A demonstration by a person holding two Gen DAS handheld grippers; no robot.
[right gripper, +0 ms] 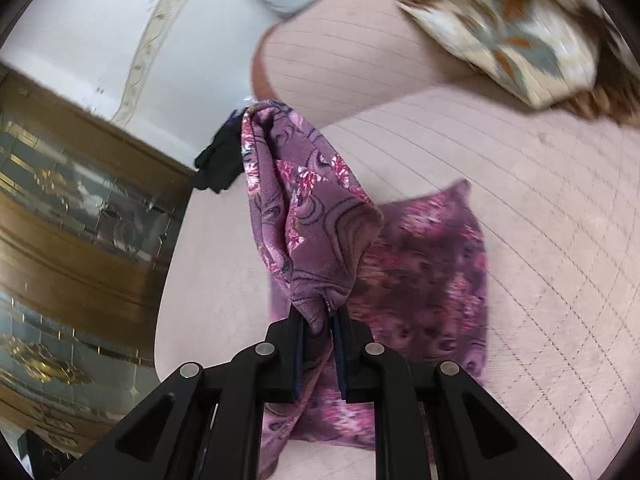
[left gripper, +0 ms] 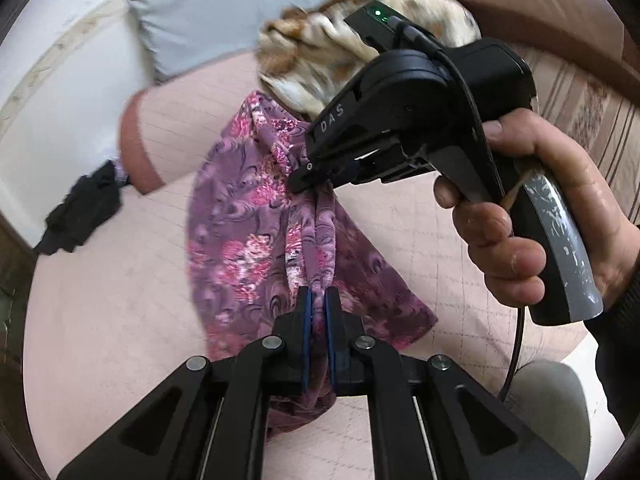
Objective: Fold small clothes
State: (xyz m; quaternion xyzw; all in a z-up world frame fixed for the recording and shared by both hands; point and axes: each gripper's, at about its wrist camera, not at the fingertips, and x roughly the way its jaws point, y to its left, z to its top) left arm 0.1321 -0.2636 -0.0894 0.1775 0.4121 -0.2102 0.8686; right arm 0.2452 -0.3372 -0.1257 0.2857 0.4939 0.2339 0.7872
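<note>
A small purple garment with pink flowers is held up over the pink quilted bed surface. My left gripper is shut on one bunched edge of it. My right gripper, seen in the left wrist view in a person's hand, is shut on another edge higher up. In the right wrist view the right gripper pinches a gathered fold of the garment, and the rest of the cloth hangs down to the bed.
A black piece of clothing lies at the bed's left edge. A brown and white patterned pillow and a grey pillow lie at the back. A wooden cabinet with glass stands left of the bed.
</note>
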